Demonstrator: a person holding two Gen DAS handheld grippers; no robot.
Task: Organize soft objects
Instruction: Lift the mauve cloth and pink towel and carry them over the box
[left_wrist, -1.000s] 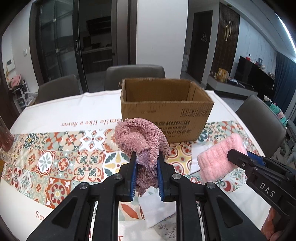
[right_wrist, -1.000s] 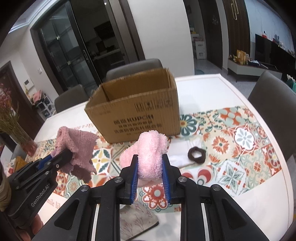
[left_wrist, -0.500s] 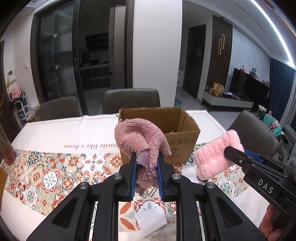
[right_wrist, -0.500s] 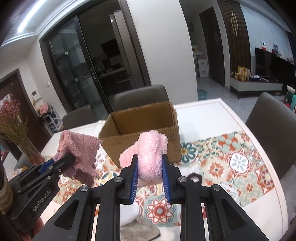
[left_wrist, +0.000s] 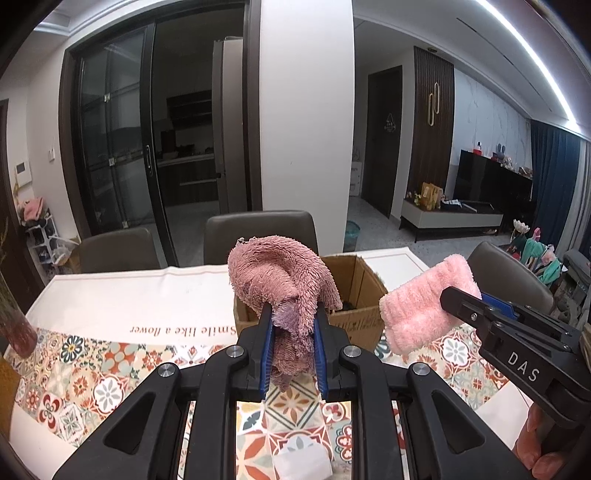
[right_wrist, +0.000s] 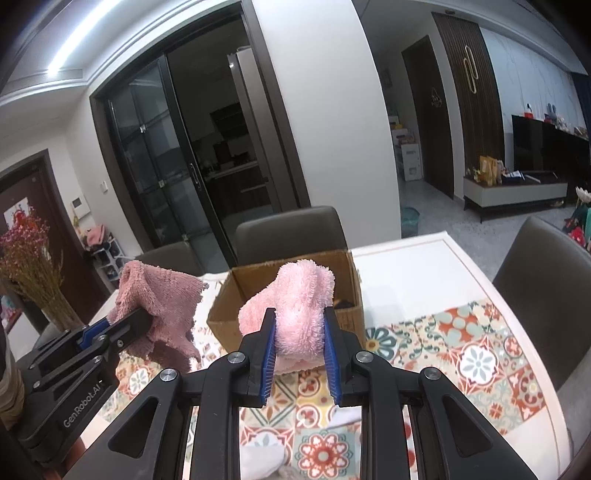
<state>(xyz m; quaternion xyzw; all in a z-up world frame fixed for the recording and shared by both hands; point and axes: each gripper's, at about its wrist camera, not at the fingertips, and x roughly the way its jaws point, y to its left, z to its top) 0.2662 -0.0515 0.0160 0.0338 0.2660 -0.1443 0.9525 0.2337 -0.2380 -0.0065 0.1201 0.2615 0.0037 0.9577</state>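
Note:
My left gripper (left_wrist: 293, 314) is shut on a dusty-pink fluffy towel (left_wrist: 280, 273) and holds it high above the table, in front of the open cardboard box (left_wrist: 364, 291). My right gripper (right_wrist: 300, 317) is shut on a light-pink fluffy cloth (right_wrist: 299, 295), also raised, just before the box (right_wrist: 236, 299). The light-pink cloth (left_wrist: 424, 299) shows at the right of the left wrist view; the dusty-pink towel (right_wrist: 159, 302) shows at the left of the right wrist view. Something dark lies inside the box (right_wrist: 345, 304).
The table has a white cloth with a patterned tile runner (right_wrist: 469, 354). White soft items lie below the grippers (left_wrist: 301, 459) (right_wrist: 260, 459). Chairs (left_wrist: 258, 234) (right_wrist: 543, 280) ring the table. Dried flowers in a vase (right_wrist: 33, 273) stand at the left.
Both grippers have risen with their cloths and tilted up, so the box now sits lower and smaller in both views and its open top shows.

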